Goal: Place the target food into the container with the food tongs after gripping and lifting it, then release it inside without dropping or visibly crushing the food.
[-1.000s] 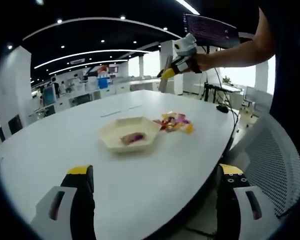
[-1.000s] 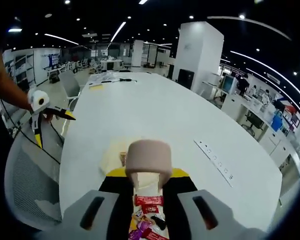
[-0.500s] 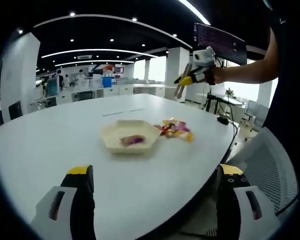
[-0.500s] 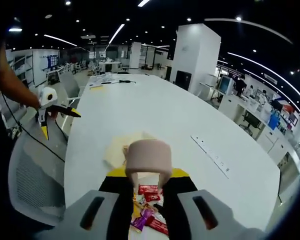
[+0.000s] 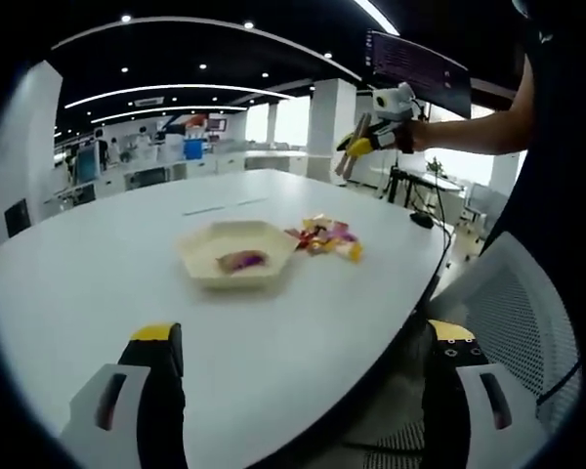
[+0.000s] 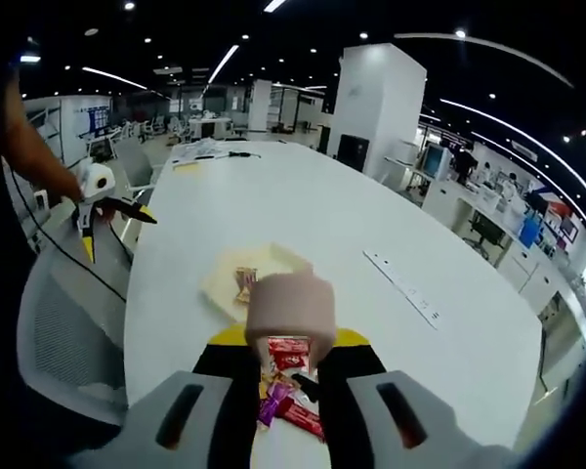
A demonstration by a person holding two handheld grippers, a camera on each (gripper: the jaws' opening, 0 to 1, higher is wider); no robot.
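The right gripper is clamped on the tongs, whose tips I cannot tell to be apart or together; the left gripper hangs with its jaws wide apart and holds nothing, off the near edge of the table. To do the pick well, I judge the tongs should come down over one candy at the edge of the pile and close lightly, not plough through the heap. The pile lies on the table directly below the tongs, just beside the tray, which already holds a candy.

Wrapped sweet in tray (loose sweets just beside), white table.
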